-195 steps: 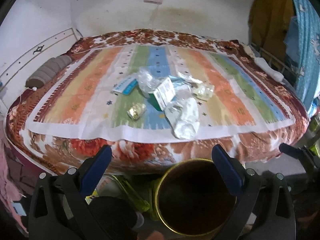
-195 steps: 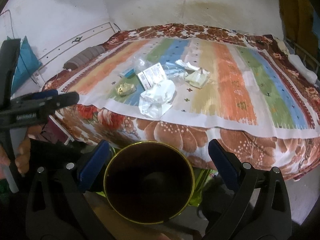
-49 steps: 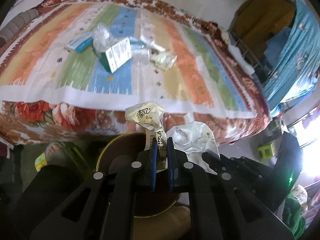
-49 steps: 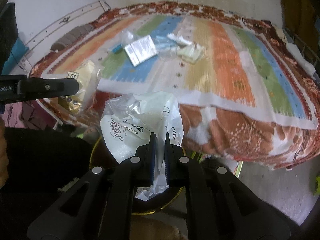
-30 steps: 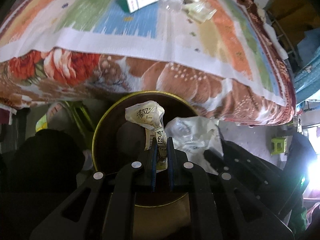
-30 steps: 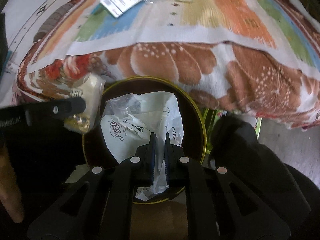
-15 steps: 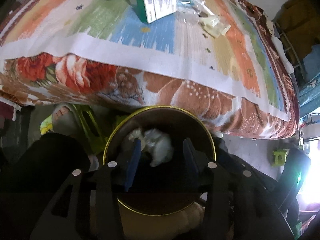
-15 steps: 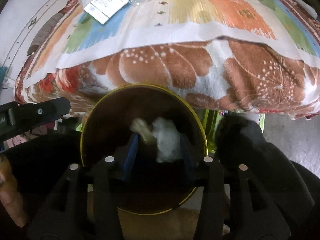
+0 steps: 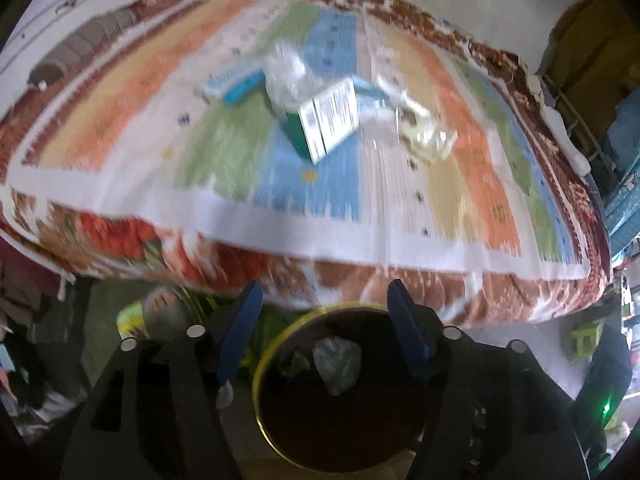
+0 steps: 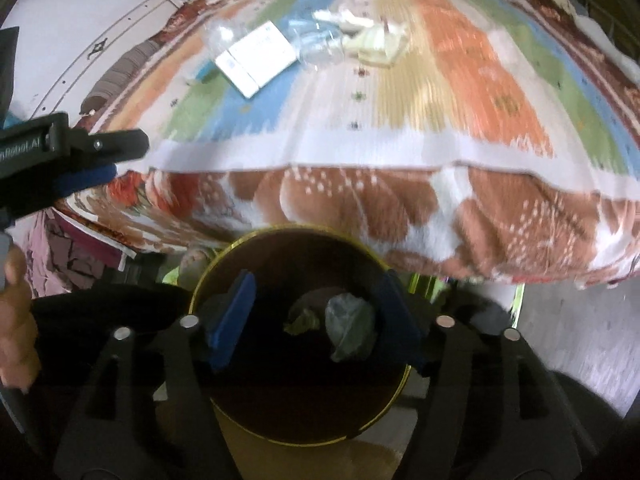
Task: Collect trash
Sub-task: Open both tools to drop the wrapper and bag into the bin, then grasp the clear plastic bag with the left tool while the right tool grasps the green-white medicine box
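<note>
A dark round bin with a yellow rim [image 9: 276, 344] [image 10: 224, 256] stands on the floor below the bed edge. Inside lie a crumpled white bag [image 9: 336, 360] [image 10: 352, 330] and a small yellowish wrapper [image 10: 302, 320]. My left gripper [image 9: 326, 318] is open and empty above the bin's far rim. My right gripper [image 10: 312, 316] is open and empty over the bin. On the striped bed cover lie a green-and-white box [image 9: 328, 120] [image 10: 256, 58], a blue-and-white packet [image 9: 234, 80], clear plastic [image 9: 288, 68] [image 10: 320, 46] and a pale wrapper [image 9: 426, 136] [image 10: 376, 46].
The bed [image 9: 360, 236] with a floral blanket fills the upper part of both views. The left gripper's arm [image 10: 72, 152] and the hand holding it show at the right wrist view's left edge. A grey pillow [image 9: 80, 48] lies at the bed's far left.
Both grippers opened and dropped the white bag and the yellowish wrapper into the bin. Both have since tilted up toward the bed and opened wider.
</note>
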